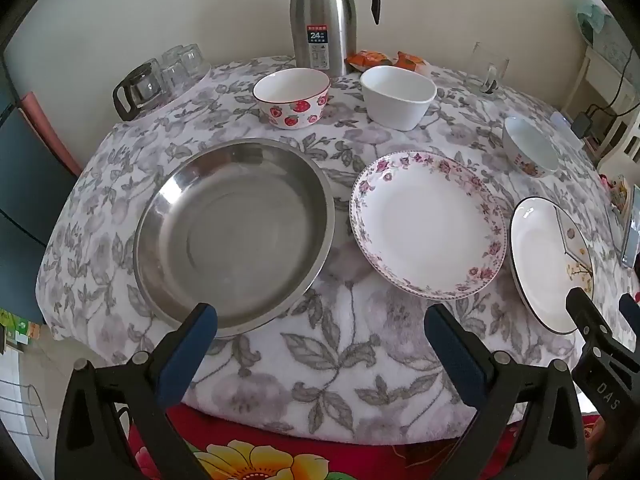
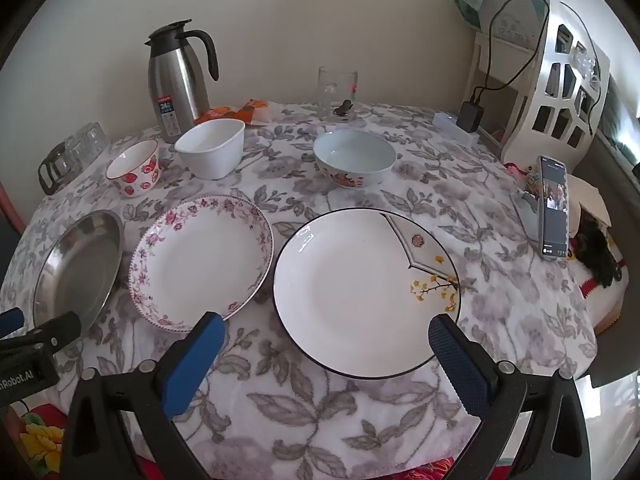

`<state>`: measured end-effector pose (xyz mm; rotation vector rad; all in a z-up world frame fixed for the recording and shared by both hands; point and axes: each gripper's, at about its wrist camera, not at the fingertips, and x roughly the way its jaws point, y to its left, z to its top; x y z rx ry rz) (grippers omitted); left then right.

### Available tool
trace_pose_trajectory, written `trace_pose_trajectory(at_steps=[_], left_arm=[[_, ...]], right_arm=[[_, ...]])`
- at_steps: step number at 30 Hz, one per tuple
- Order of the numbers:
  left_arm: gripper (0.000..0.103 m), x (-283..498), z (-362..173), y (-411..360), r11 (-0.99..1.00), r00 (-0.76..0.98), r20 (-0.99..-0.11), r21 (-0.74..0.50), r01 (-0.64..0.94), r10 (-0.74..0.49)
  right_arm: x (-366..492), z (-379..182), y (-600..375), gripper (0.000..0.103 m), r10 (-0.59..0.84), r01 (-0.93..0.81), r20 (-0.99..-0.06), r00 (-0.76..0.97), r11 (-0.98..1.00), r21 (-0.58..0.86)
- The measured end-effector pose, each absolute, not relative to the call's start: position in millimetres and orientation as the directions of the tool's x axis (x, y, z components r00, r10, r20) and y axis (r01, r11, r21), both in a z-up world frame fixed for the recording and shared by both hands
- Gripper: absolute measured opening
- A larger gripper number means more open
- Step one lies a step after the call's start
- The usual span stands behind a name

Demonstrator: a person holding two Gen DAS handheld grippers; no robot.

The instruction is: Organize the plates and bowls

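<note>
Round table under a leaf-printed cloth, laid with three dishes in a near row and three bowls in a far row; at near left a steel pan, to its right and just apart a flower-rimmed plate, then at near right a dark-rimmed plate with a yellow sprig painted on it; beyond these, from left to right, a strawberry bowl, a plain white bowl and a pale blue bowl, all upright and apart from each other; against the far wall a steel jug with a black handle, orange packets beside it, glasses at far left, a tall glass mug at far right; a phone propped upright at the right edge; left gripper over the near edge, fingers spread wide and holding nothing, just short of the pan; right gripper likewise spread and bare, its tips at either side of the dark-rimmed plate's near rim.
</note>
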<state>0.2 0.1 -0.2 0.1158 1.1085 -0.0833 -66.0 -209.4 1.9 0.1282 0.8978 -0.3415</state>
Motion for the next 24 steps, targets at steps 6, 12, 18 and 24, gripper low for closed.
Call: trace_pose_trajectory(at_steps=[6, 12, 18, 24], left_arm=[[0.103, 1.0, -0.8, -0.3, 0.99, 0.446, -0.895, 0.058, 0.129, -0.006], [0.103, 3.1, -2.4, -0.9, 0.988, 0.444, -0.896, 0.063, 0.141, -0.007], [0.103, 2.4, -2.0, 10.5, 0.991, 0.444, -0.896, 0.057, 0.121, -0.003], [0.103, 3.7, -1.1, 10.9, 0.994, 0.442, -0.897, 0.052, 0.1, 0.002]], right_arm=[[-65.9, 1.6, -209.7, 0.103, -0.237, 0.346, -0.785, 0.573, 0.938, -0.03], [-67.5, 3.1, -212.4, 0.103, -0.24, 0.354, -0.784, 0.572, 0.935, -0.028], [-66.7, 1.2, -215.6, 0.103, -0.243, 0.367, -0.786, 0.568, 0.93, -0.023], [-67.0, 1.1, -219.2, 0.103, -0.25, 0.382, -0.789, 0.561, 0.924, -0.021]])
